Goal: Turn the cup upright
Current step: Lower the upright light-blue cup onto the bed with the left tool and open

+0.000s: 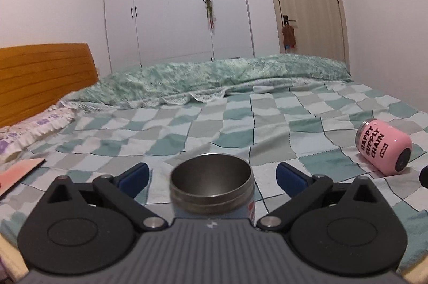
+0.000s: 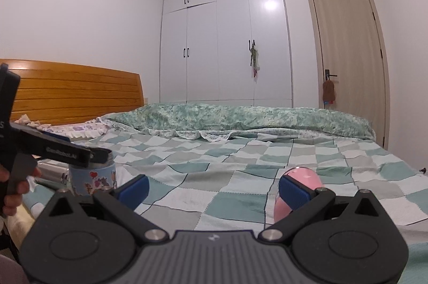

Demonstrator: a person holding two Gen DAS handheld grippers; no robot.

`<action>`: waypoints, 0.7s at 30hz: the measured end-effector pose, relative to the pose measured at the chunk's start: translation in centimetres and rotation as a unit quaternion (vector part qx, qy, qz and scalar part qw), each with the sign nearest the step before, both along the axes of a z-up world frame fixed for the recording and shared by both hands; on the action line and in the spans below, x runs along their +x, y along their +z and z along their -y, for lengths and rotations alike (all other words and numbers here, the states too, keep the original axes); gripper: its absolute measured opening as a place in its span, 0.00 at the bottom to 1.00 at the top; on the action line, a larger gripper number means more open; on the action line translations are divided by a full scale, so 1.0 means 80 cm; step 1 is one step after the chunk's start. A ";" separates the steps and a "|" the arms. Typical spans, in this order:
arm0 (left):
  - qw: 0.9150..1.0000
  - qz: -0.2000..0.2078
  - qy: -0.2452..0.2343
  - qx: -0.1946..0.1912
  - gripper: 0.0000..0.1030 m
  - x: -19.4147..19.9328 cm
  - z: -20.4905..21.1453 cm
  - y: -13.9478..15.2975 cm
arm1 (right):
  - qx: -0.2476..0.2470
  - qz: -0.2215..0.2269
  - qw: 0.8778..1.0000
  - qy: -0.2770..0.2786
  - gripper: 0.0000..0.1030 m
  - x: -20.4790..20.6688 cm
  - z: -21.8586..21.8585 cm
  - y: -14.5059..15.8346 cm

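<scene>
1. Pink cup [image 1: 383,146] lying on its side on the checked bedspread [image 1: 214,123], long axis slanting, mouth toward far left
2. Just beside right gripper [image 2: 214,190] (jaws wide, empty), nearer than left gripper [image 1: 211,177], also wide around upright blue cup [image 1: 211,185]

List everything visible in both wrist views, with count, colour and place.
blue cup: 1, light blue with steel rim, upright, between the left fingers
pink cup: 1, pink, on its side, right on the bed
bedsheet: 1, green-grey checked, on the bed
quilt: 1, green, far side
headboard: 1, wooden, left
wardrobe: 1, white, back wall
door: 1, beige, right
left gripper: open around blue cup
right gripper: open, near pink cup
</scene>
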State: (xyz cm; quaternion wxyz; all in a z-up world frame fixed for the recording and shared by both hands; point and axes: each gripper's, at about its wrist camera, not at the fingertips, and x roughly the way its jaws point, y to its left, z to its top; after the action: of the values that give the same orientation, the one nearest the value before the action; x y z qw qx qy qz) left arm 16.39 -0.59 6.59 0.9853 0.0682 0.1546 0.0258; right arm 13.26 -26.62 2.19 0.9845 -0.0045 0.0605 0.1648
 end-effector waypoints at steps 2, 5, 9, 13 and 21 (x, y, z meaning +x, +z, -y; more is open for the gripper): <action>1.000 0.010 -0.005 -0.007 1.00 -0.020 -0.002 0.006 | -0.006 0.003 1.000 -0.002 1.00 -0.014 0.001 0.003; 0.999 0.026 -0.011 -0.020 1.00 -0.055 -0.006 0.012 | -0.006 0.002 1.000 -0.006 1.00 -0.034 0.004 0.005; 0.999 0.046 -0.009 -0.018 1.00 -0.100 -0.003 0.006 | -0.006 -0.001 1.000 -0.018 1.00 -0.065 0.009 0.002; 0.996 0.080 0.001 -0.030 1.00 -0.143 -0.003 -0.013 | -0.018 -0.001 0.999 -0.030 1.00 -0.092 0.009 -0.006; 0.992 0.117 0.016 -0.044 1.00 -0.180 0.002 -0.053 | -0.044 0.023 0.998 -0.045 1.00 -0.127 0.005 -0.026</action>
State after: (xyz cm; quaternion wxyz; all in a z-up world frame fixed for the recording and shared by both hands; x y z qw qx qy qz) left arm 2.01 -0.75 2.37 0.9981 0.0190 0.0404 0.0428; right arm 3.10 -27.04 0.11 0.9908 -0.0493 0.0457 0.1178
